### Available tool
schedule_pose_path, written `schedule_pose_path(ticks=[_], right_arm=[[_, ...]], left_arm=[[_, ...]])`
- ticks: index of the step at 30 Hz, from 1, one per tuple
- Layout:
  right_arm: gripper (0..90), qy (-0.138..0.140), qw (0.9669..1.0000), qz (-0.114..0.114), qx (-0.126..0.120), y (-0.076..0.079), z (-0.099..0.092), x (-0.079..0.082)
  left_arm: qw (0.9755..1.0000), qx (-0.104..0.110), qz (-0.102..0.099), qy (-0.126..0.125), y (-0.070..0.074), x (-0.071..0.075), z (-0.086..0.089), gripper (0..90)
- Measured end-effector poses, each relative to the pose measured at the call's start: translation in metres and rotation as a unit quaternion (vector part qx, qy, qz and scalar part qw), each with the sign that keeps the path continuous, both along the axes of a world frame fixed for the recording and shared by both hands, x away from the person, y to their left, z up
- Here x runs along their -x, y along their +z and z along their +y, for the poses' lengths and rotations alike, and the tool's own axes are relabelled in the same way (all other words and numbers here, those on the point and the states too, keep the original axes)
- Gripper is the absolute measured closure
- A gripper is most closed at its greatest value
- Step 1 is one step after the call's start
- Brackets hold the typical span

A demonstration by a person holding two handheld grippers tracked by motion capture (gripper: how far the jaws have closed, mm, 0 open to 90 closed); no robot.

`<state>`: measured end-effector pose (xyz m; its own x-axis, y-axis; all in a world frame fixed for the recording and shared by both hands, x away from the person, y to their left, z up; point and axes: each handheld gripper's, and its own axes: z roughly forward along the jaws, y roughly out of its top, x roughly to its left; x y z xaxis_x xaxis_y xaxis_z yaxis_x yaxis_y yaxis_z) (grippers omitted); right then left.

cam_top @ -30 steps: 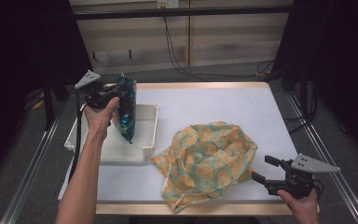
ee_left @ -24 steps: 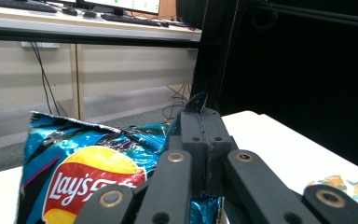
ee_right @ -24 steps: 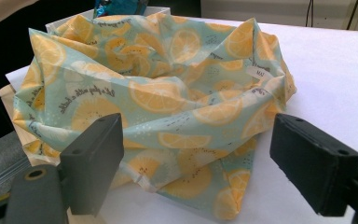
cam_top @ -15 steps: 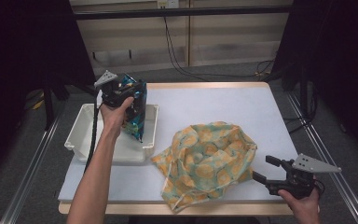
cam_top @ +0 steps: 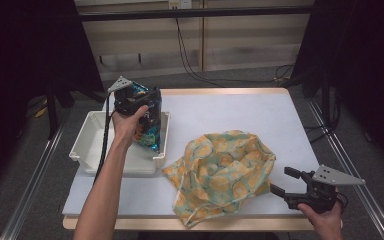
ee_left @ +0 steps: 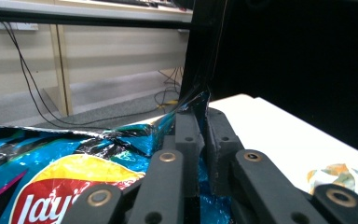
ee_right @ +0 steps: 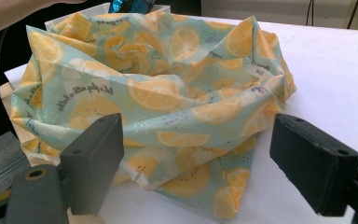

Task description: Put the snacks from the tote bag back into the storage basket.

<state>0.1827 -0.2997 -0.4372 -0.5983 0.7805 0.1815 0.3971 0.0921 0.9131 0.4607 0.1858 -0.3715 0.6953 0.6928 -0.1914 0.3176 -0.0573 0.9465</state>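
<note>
- Over the white tray (cam_top: pixel 87 150) at the table's left in the high view, the left gripper (cam_top: pixel 139 102) holds a chip bag (cam_top: pixel 149 131); its jaws have just eased apart slightly.
- Left gripper view: jaws pinch the bag's (ee_left: pixel 65 163) crinkled top seam; light, slippery foil with fragile contents, best held there.
- Right gripper view: the right gripper (ee_right: pixel 214 158) is spread, empty, near the soft lemon-print cloth (ee_right: pixel 168 93).

Gleaming as glossy, crinkled foil: the chip bag (ee_left: pixel 65 163). Looking soft, matt, woven: the lemon-print cloth bag (cam_top: pixel 225 170). Showing smooth white plastic: the bin (cam_top: pixel 92 145). Appearing matt white with pale wood edging: the tabletop (cam_top: pixel 240 112).
</note>
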Motion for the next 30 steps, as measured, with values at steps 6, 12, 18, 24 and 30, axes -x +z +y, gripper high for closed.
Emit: schedule_pose_path(ticks=[6,12,18,24,30], right_arm=[[17.2,0.000,1.0000,-0.003,0.000,0.001,-0.001,0.000],[17.2,0.000,1.0000,-0.002,0.001,0.000,-0.002,-0.001],[17.1,0.001,1.0000,-0.001,0.003,0.000,-0.001,-0.001],[17.1,0.001,1.0000,-0.001,0.003,0.000,-0.002,-0.001],[17.1,0.003,1.0000,0.000,0.003,-0.001,-0.002,-0.001]], left_arm=[[0.9999,-0.015,0.004,-0.006,-0.007,0.000,-0.009,82.5],[0.9995,-0.032,0.009,-0.004,-0.010,-0.004,-0.012,80.2],[0.9990,-0.038,0.023,-0.006,-0.015,-0.006,-0.014,77.6],[0.9983,-0.047,0.033,-0.010,-0.019,-0.008,-0.016,72.7],[0.9984,-0.046,0.032,0.004,-0.016,-0.007,-0.015,55.3]])
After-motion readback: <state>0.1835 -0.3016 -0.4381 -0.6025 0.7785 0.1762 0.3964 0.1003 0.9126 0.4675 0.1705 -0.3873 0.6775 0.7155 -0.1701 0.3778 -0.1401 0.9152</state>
